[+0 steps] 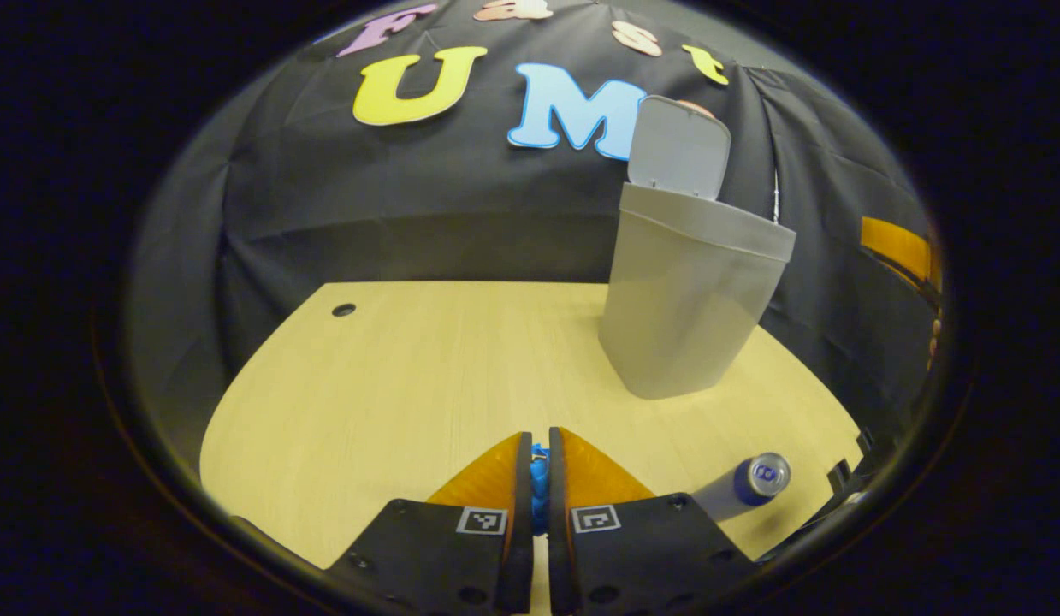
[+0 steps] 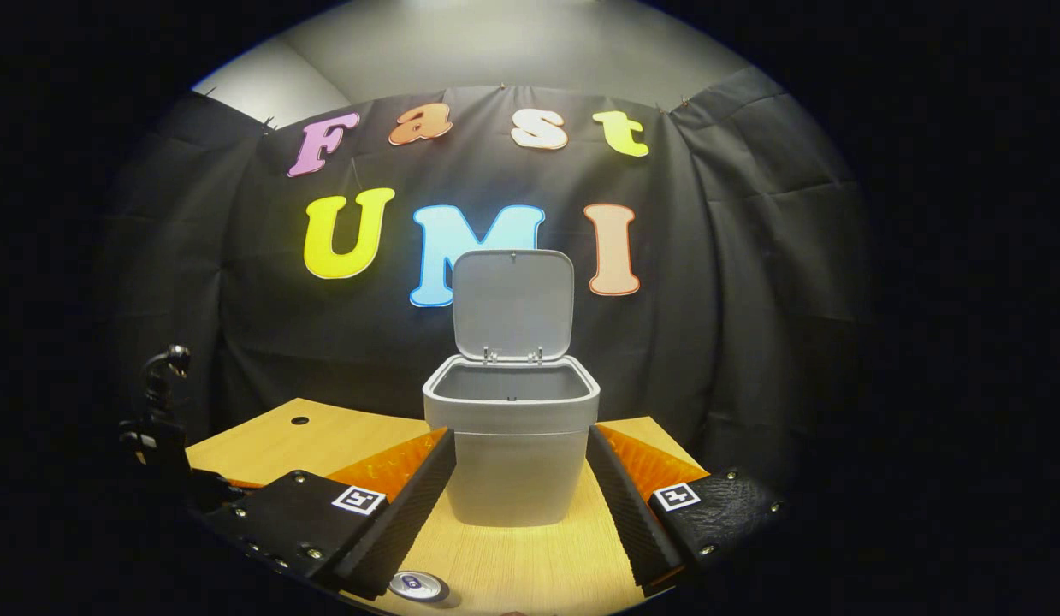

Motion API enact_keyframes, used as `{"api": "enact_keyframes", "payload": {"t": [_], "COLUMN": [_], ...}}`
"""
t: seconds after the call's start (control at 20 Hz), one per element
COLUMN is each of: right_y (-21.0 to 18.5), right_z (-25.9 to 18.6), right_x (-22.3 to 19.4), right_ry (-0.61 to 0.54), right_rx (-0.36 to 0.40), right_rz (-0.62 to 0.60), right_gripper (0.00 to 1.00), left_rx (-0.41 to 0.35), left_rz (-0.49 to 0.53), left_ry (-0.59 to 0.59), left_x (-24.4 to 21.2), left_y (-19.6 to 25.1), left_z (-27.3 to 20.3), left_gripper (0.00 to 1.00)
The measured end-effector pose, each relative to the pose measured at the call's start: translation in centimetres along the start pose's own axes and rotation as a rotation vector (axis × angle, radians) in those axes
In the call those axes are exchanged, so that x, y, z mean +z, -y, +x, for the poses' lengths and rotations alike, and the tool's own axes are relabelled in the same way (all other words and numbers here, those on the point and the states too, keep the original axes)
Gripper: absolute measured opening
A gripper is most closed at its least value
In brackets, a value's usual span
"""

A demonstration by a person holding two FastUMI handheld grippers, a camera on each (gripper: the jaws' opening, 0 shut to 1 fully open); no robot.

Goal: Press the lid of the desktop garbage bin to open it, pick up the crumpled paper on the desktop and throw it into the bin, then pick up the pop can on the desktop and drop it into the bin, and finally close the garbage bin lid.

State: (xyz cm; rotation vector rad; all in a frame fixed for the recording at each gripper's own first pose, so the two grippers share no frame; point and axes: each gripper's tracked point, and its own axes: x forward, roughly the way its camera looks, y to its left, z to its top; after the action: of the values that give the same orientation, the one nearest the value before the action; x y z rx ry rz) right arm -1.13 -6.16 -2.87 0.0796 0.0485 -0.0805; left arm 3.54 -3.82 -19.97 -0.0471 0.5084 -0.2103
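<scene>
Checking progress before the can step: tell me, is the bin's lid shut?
No, the lid stands upright behind the bin's open mouth.

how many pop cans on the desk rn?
1. The pop can stands upright on the desk, near its front edge, short of the bin; the right gripper view catches its top beside that claw. More could be hidden.

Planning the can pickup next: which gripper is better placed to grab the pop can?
Probably right: the right gripper is open, with the pop can lying near its fingers; the left gripper is shut on a blue wad.
</scene>
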Motion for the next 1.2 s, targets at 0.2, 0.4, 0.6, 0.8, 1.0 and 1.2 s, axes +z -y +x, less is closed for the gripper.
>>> {"api": "enact_keyframes", "payload": {"t": [0.2, 0.4, 0.6, 0.8, 1.0, 1.2], "right_y": [0.5, 1.1, 1.7, 2.3, 2.8, 3.3], "right_z": [0.1, 0.3, 0.3, 0.4, 0.4, 0.5], "right_x": [-0.4, -0.4, -0.6, -0.7, -0.8, -1.3], "right_ry": [-0.011, -0.015, -0.02, -0.024, -0.024, -0.033], "right_rx": [-0.006, -0.011, -0.015, -0.016, -0.011, -0.009], "right_rz": [0.007, 0.007, 0.003, 0.005, 0.003, 0.014], "right_gripper": [0.98, 0.98, 0.98, 0.98, 0.98, 0.98], "left_rx": [-0.048, -0.084, -0.108, -0.135, -0.158, -0.192], "left_rz": [-0.025, -0.006, -0.009, -0.027, -0.007, -0.007], "left_ry": [0.079, 0.169, 0.244, 0.312, 0.369, 0.398], "left_x": [5.2, 10.2, 14.0, 17.8, 21.2, 23.1], "left_y": [2.3, 4.7, 6.7, 8.6, 10.5, 13.1], "left_z": [0.8, 1.8, 2.4, 2.9, 3.5, 4.6], "left_gripper": [0.13, 0.13, 0.13, 0.13, 0.13, 0.13]}}
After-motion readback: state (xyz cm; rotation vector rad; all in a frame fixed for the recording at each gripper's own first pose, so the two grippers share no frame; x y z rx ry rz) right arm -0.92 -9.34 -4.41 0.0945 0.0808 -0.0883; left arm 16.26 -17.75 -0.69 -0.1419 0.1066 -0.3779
